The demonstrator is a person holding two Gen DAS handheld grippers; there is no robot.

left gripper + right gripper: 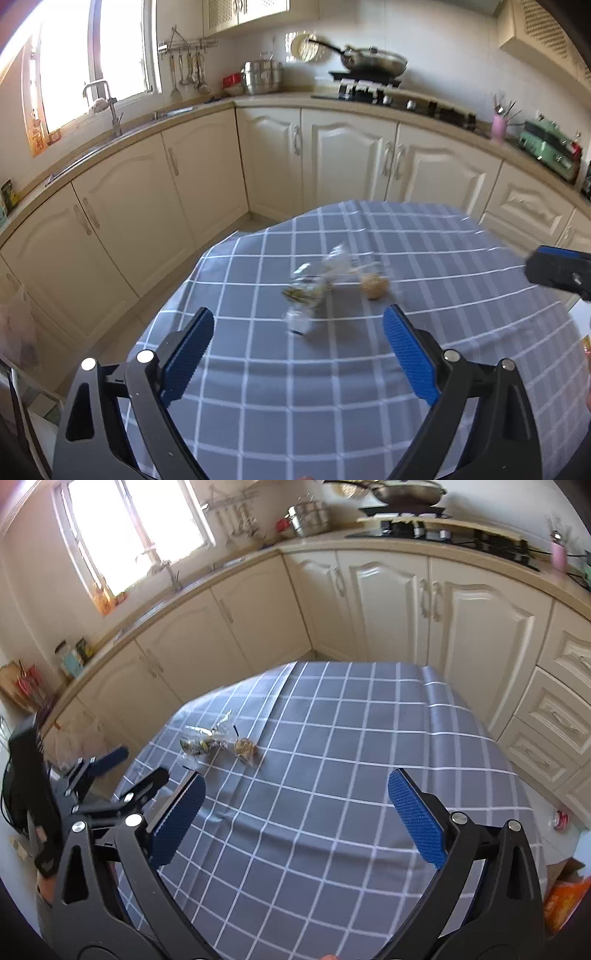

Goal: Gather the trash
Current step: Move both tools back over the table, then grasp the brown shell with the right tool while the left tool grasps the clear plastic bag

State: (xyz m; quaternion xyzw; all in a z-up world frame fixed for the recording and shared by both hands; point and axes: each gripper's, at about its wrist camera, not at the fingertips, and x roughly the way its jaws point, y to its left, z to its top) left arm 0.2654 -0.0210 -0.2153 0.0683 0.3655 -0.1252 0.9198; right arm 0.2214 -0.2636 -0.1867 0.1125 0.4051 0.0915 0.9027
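Two handheld grippers, both with jaws spread wide and holding nothing.

The left gripper (298, 332) points forward and slightly down, its blue ribbed pads (188, 352) set far apart. The right gripper (296, 794) is posed the same way, blue pads (417, 816) well separated. Each shows at the edge of the other's camera view, so the two are held side by side.

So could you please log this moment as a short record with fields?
setting: kitchen, table with grey checked cloth
trash: clear crumpled wrappers; tan crumpled ball beside them
left gripper: jaws open, short of the wrappers
right gripper: jaws open, empty, wrappers off to its left
trash collected: not yet
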